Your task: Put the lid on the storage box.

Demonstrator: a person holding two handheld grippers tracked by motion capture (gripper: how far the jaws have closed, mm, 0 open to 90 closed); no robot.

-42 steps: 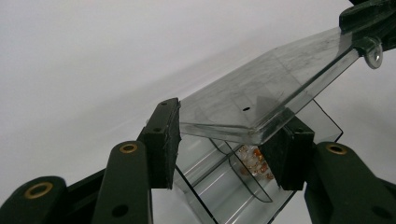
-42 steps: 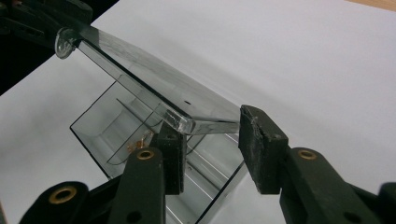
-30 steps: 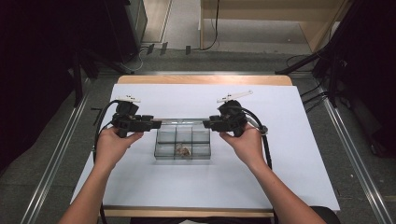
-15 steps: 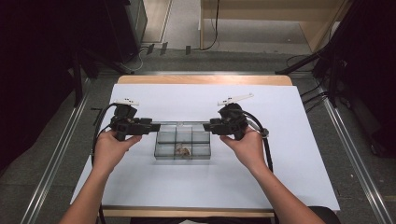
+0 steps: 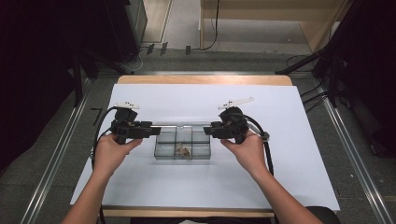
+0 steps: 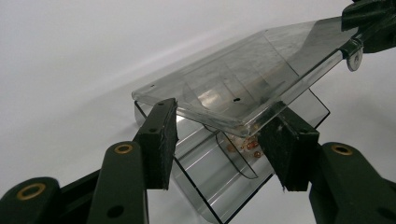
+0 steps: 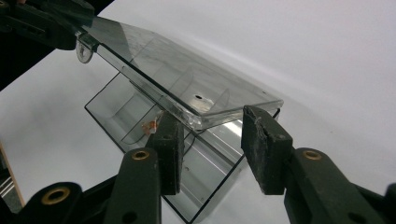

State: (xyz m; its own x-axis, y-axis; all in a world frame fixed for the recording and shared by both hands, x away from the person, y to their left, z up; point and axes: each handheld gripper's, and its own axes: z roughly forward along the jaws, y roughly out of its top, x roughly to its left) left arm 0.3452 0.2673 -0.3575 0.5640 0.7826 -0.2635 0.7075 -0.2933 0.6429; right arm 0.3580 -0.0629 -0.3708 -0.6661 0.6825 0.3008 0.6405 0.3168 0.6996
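No writing, label, brand, number or sign can be read in any of the three views. The clear plastic compartment box [image 5: 182, 145] near the middle of the white desk [image 5: 201, 186] and its clear flat lid [image 6: 243, 84] carry no print. The black jaws seen in the two gripper views are also bare of any lettering, showing just brass-coloured rivets.
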